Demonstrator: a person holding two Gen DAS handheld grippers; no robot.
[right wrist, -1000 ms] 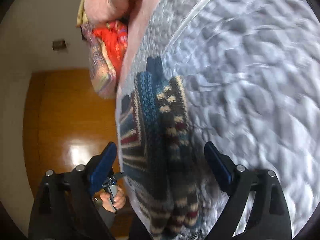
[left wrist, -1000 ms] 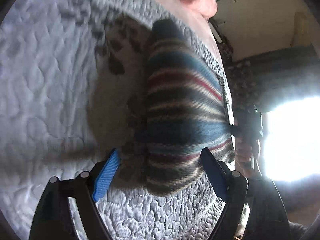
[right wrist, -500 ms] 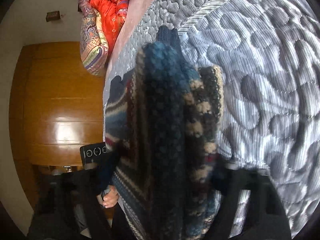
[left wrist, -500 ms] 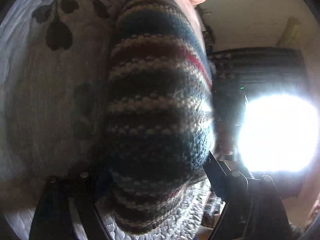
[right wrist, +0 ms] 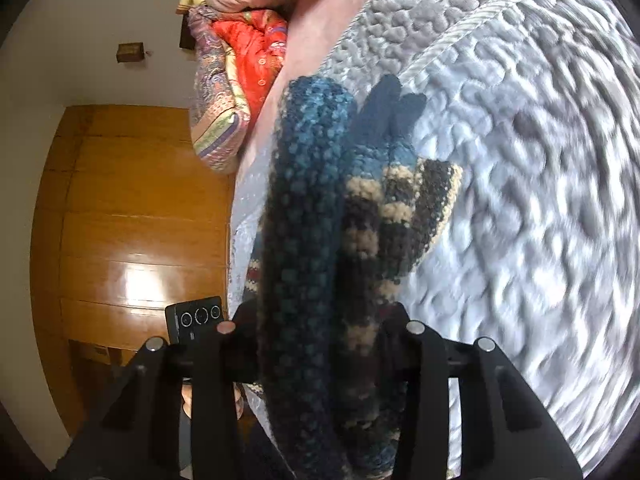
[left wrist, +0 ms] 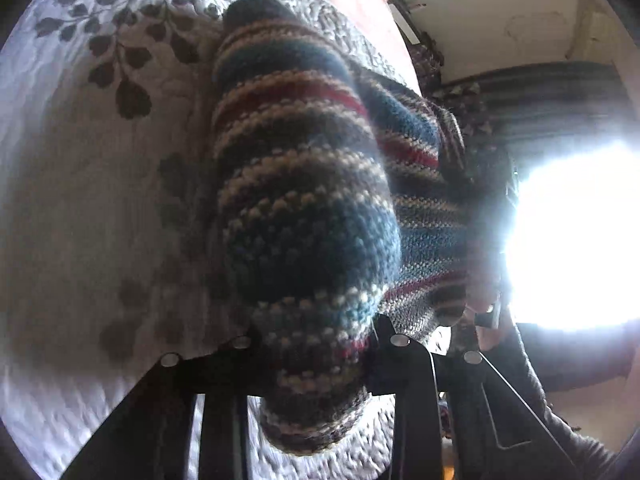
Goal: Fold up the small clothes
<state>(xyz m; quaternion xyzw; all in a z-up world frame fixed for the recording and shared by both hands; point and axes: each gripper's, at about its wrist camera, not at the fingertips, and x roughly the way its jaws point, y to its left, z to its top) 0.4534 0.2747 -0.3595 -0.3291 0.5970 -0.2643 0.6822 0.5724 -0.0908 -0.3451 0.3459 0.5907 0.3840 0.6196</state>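
The left gripper (left wrist: 310,344) is clamped on a bunched fold of the striped knit garment (left wrist: 304,208), and its two black fingers are pressed into the wool from both sides. The right gripper (right wrist: 320,328) grips the same garment (right wrist: 304,240) in the same way, with the thick fold running upright between its fingers. The garment is one piece of chunky wool with bands of teal, dark brown, cream and red, and its surface is bumpy. It hangs just over the quilted bedspread (left wrist: 80,200), near the bed's edge. The bedspread is pale grey with a pebble-like stitched pattern, a corded border and dark printed leaves. At the far left of the right wrist view one red patterned cushion (right wrist: 236,80) lies before a glossy wooden wardrobe (right wrist: 120,208).
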